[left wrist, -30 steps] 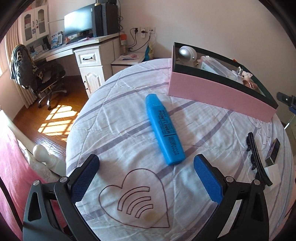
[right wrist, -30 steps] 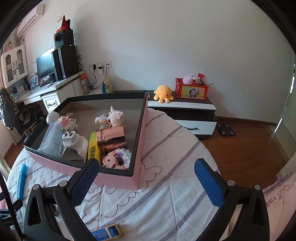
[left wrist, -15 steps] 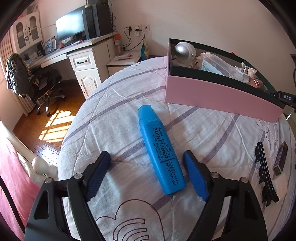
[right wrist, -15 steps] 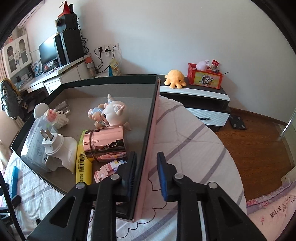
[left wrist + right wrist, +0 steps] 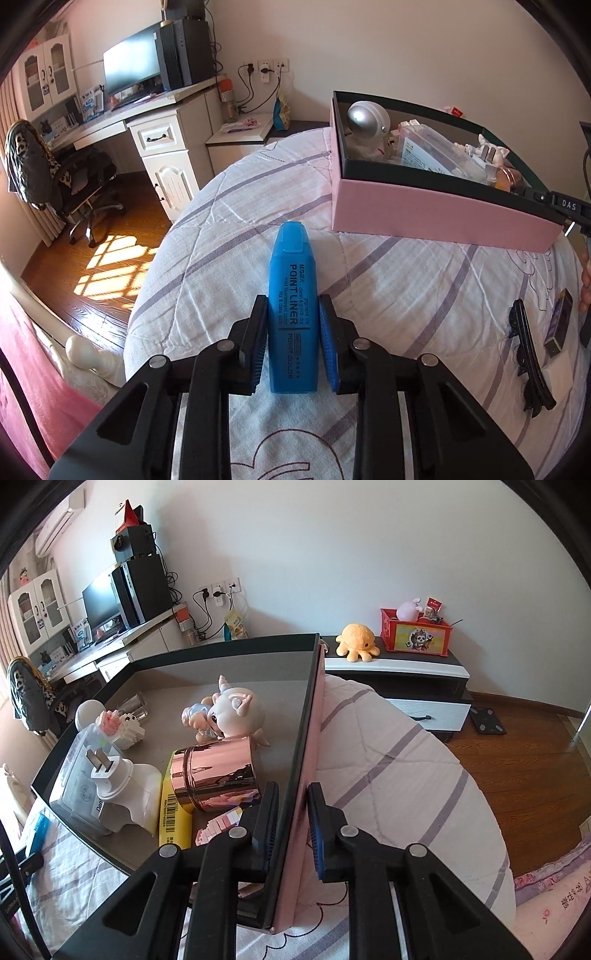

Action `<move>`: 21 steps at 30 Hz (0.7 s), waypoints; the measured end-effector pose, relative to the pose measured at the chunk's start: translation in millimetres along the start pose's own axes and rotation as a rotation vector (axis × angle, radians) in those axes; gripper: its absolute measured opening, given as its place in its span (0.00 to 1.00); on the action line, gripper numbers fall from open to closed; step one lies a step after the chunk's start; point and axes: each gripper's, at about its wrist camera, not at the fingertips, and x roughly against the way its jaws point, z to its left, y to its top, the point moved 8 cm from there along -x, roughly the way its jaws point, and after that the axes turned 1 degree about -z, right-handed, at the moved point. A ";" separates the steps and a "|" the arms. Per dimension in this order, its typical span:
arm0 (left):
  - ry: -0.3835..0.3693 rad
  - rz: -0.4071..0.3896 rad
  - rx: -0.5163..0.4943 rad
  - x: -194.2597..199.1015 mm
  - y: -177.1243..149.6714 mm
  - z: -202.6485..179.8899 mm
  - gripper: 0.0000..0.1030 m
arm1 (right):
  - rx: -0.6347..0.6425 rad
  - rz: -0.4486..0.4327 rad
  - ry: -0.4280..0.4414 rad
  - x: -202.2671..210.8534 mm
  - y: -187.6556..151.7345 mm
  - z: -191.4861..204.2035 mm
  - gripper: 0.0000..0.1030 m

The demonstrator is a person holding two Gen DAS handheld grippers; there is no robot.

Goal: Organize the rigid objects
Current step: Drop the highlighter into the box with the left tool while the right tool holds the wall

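Now the left gripper [image 5: 293, 343] is closing its jaws around the blue highlighter [image 5: 293, 314] lying on the bedspread [image 5: 406, 288]. Meanwhile the right gripper [image 5: 291, 827] is clamping the pink box's [image 5: 314, 738] side wall.

Glossy plastic highlighter [image 5: 293, 317] (quilted cloth bedspread [image 5: 221, 236])
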 end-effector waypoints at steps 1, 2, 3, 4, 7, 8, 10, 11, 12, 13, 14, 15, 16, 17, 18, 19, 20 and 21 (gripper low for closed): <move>0.002 -0.006 0.001 1.4 4.0 1.0 0.25 | -0.003 -0.002 0.004 -0.2 -0.3 0.0 0.16; 0.000 -0.017 0.005 3.9 9.0 1.4 0.25 | -0.004 -0.003 0.006 -0.5 0.0 -0.3 0.16; -0.002 -0.029 0.005 6.8 14.8 1.5 0.25 | -0.006 -0.005 0.009 -0.4 -0.5 -0.9 0.16; -0.001 -0.041 0.000 10.0 20.9 0.9 0.25 | -0.007 -0.006 0.012 -0.2 -1.2 -1.5 0.16; 0.006 -0.086 -0.010 18.6 39.7 -0.4 0.25 | -0.013 -0.009 0.023 0.6 -2.0 -2.8 0.17; 0.002 -0.096 -0.008 21.4 45.6 -1.1 0.25 | -0.015 -0.010 0.026 0.5 -2.0 -2.9 0.17; -0.016 -0.117 -0.013 27.1 59.2 -7.0 0.25 | -0.017 -0.012 0.030 0.4 -1.8 -3.3 0.17; -0.021 -0.129 -0.028 29.8 66.8 -12.8 0.25 | -0.018 -0.012 0.032 0.5 -2.1 -4.1 0.17; -0.021 -0.145 -0.043 32.4 75.5 -19.0 0.25 | -0.020 -0.013 0.033 0.6 -2.2 -4.3 0.17; -0.029 -0.157 -0.064 34.5 83.2 -27.5 0.25 | -0.021 -0.014 0.035 0.6 -2.1 -4.5 0.17; -0.043 -0.167 -0.083 34.9 91.7 -37.1 0.25 | -0.022 -0.014 0.038 0.6 -2.5 -4.4 0.17; -0.052 -0.176 -0.097 33.6 99.4 -45.8 0.25 | -0.024 -0.015 0.040 0.8 -2.6 -4.6 0.18; -0.056 -0.174 -0.119 29.0 106.6 -53.7 0.25 | -0.025 -0.016 0.042 0.8 -2.7 -4.9 0.18; -0.062 -0.169 -0.134 23.5 112.4 -62.7 0.25 | -0.027 -0.016 0.046 0.7 -2.4 -5.5 0.18; -0.071 -0.163 -0.145 17.1 116.8 -69.8 0.25 | -0.029 -0.017 0.049 0.5 -2.3 -5.5 0.18; -0.079 -0.150 -0.158 9.1 120.4 -76.3 0.25 | -0.031 -0.017 0.052 0.5 -2.3 -5.8 0.18; -0.086 -0.135 -0.165 0.6 121.7 -82.4 0.25 | -0.032 -0.018 0.056 0.4 -2.8 -7.2 0.19; -0.081 -0.119 -0.170 -7.3 123.5 -85.8 0.25 | -0.035 -0.019 0.061 0.2 -2.8 -7.8 0.19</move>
